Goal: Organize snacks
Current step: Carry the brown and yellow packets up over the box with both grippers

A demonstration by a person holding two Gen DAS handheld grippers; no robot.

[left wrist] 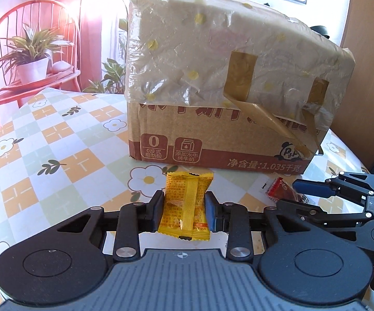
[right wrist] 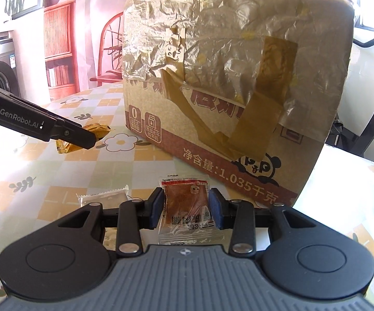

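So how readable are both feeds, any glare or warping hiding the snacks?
Left wrist: sharp yellow packet; box edges bow from fisheye, pink wash at left. Right wrist: sunlit tablecloth washes out, white packet nearly lost, clear packet readable.

We cannot read the fine print on the yellow packet. Crumpled film and tape hide part of the lettering on the cardboard box. The white packet lies partly hidden behind the right gripper.

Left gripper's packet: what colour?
Yellow packet with orange-red print, clearest in the left wrist view.
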